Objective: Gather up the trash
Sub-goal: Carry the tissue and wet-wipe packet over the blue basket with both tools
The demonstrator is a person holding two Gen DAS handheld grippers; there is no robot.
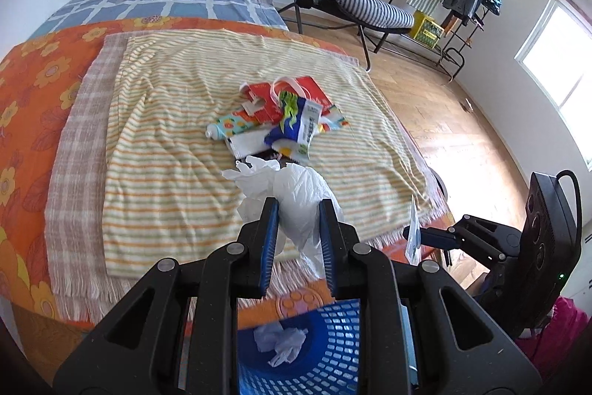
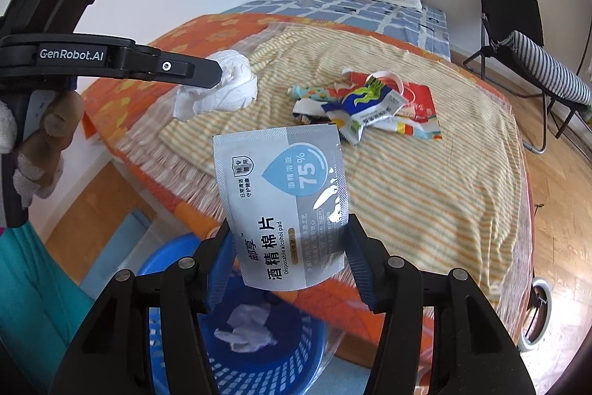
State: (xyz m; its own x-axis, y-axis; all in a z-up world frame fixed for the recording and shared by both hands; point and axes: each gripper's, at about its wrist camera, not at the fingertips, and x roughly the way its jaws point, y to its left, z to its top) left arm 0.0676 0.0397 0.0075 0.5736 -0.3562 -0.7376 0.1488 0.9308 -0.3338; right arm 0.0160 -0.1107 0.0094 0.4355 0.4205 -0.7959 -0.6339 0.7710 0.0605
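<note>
Left gripper [image 1: 298, 206] clamped on a crumpled white tissue wad [image 1: 296, 189]. Right gripper [image 2: 286, 228] clamped across an alcohol pad pouch [image 2: 283, 206]. Below both grippers: blue basket [image 2: 281, 363] holding one tissue. Beyond them, wrapper pile [image 1: 281, 113] on the striped towel [image 1: 177, 143].

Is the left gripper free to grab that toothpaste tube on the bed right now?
Probably not yet. The left gripper is shut on a crumpled white plastic bag. The toothpaste tube lies uncovered on the striped towel, so the way looks free once the bag is dropped.
</note>
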